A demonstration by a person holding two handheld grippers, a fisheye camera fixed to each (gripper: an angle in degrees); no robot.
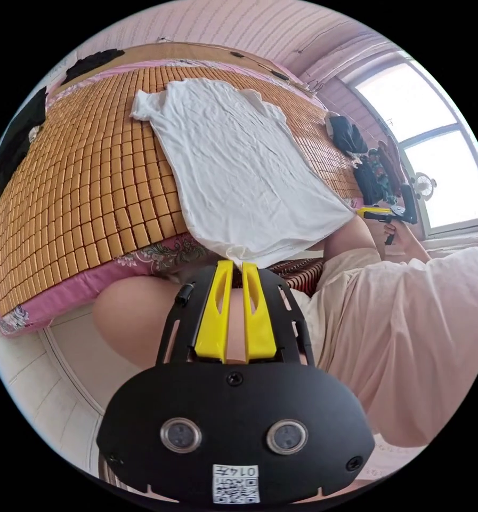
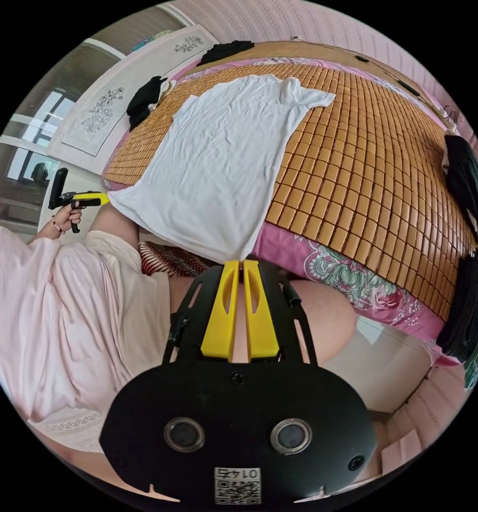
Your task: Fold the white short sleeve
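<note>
Both hand-held grippers, left [image 1: 237, 266] and right [image 2: 241, 264], have their jaws narrowed together at the near hem of the white short sleeve [image 1: 239, 154], which lies spread flat on the bed [image 1: 79, 181]. Folding seems barely begun; no fold shows.

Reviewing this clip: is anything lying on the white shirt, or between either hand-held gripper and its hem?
Nothing visible does. The white shirt lies flat on the woven mat with nothing on it. Each hand-held gripper, left and right, sits at a hem corner with jaws nearly together. Dark clothes lie off at the mat's edges.
</note>
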